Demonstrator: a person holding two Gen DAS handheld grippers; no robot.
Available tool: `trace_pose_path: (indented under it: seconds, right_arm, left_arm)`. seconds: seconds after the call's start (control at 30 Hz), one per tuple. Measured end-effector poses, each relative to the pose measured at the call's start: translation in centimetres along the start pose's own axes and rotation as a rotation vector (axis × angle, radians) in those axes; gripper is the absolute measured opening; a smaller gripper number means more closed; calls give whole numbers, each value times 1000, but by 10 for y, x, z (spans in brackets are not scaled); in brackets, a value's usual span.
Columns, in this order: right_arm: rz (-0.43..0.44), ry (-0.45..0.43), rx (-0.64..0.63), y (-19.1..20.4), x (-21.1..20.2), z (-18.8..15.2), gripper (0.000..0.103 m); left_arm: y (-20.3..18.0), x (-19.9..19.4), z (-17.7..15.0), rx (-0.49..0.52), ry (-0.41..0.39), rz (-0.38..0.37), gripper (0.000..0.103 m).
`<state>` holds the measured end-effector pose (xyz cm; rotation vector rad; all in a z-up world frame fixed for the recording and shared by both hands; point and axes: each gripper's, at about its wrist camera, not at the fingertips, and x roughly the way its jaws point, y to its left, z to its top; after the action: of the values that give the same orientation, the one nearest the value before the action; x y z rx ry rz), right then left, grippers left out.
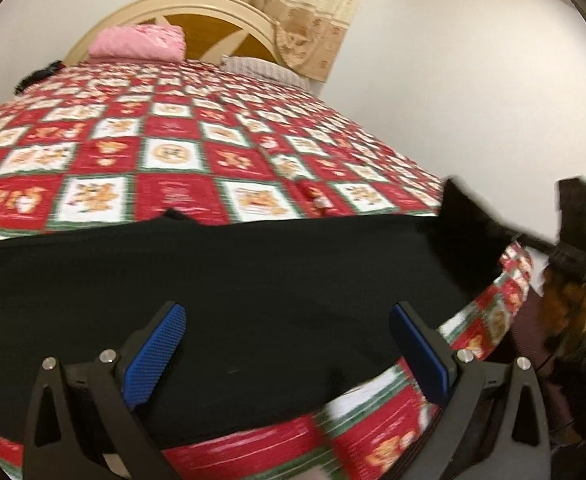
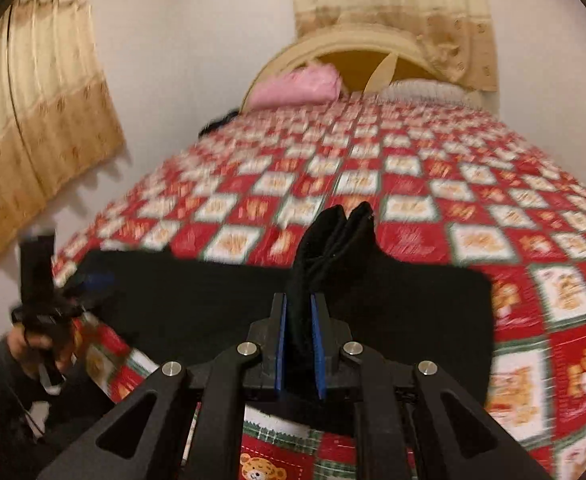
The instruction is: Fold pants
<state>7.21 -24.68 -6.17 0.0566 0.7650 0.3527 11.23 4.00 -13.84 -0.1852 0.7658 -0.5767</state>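
A bed (image 1: 197, 152) under a red-and-white teddy-bear quilt (image 2: 473, 240) fills both views, a curved headboard (image 1: 217, 12) and beige curtains (image 2: 45, 100) behind. No lettering on the quilt can be read through the blur. Black pants (image 1: 229, 280) lie spread across the near edge of the bed. A pink pillow (image 1: 141, 42) sits at the head. The left gripper (image 1: 287, 344) hangs over the pants, blue pads wide apart and holding nothing. The right gripper (image 2: 301, 344) has its pads pinched on a raised fold of the pants.
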Motion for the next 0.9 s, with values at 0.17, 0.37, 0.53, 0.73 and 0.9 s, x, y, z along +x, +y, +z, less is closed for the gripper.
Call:
trace_pose_path:
  seconds: [0.17, 0.37, 0.53, 0.73, 0.9]
  right_arm:
    - [25, 94, -10, 0, 36, -23, 18]
    - [150, 28, -11, -4, 7, -37, 33]
    - [173, -48, 92, -34, -12, -55, 43]
    - [127, -81, 68, -21, -17, -56, 42]
    - [36, -39, -100, 26, 6, -48, 42]
  left_arm:
    - [-25, 19, 9, 31, 31, -50, 103]
    - [-57, 46, 19, 68, 63, -132, 103]
    - [-88, 73, 26, 86, 114, -203, 103]
    - [-107, 92, 34, 108, 134, -167, 103]
    - [-100, 95, 36, 76, 124, -127, 103]
